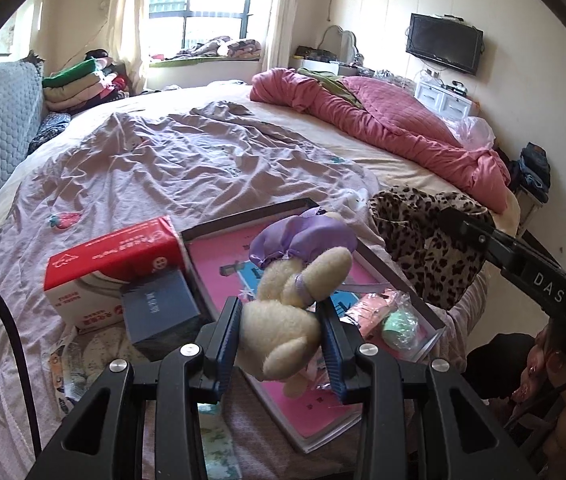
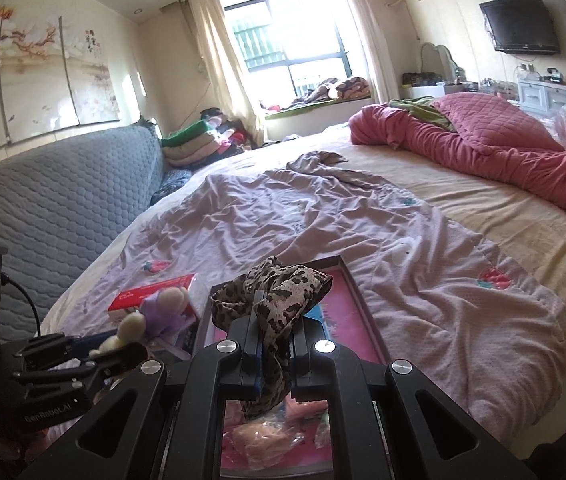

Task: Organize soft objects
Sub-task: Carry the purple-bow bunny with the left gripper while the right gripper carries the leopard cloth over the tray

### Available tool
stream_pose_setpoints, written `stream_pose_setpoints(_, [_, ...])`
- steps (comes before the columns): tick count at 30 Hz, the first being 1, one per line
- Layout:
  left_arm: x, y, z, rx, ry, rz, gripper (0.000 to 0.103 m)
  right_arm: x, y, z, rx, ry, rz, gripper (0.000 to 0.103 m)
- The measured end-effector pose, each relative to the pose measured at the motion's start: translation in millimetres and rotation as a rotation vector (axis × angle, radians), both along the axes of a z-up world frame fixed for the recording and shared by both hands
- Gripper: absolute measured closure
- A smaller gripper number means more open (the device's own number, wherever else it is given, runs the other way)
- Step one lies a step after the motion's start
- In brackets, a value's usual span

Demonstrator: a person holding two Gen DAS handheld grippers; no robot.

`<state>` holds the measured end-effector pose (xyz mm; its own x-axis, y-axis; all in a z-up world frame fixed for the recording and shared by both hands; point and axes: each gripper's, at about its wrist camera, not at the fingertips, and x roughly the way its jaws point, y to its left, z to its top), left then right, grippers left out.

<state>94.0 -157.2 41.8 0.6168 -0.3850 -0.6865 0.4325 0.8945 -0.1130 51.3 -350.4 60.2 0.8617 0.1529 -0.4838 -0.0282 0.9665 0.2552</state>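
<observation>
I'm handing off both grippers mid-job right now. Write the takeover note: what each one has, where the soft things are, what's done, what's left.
Left gripper: shut on the cream plush bunny in a purple dress, held above the pink shallow box with a dark rim.
Right gripper: shut on the leopard-print fabric, held over the same box.
Still in the box: a pink bagged soft item and a mint-green one.
Done: two soft things picked up.
Left: place both; where they go is not shown. The bagged ones remain.
</observation>
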Motion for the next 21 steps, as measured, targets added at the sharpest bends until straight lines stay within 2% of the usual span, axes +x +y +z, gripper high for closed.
stream_pose_setpoints(9, [-1,-27,-11,0.023,0.016,-0.046,0.065,-2,-17,-8,0.016,0.005,-0.035,0.095])
stream_pose_setpoints(21, [1,-54,-41,0.07,0.075,-0.092,0.065,2,-29,-19,0.037,0.018,-0.05,0.095])
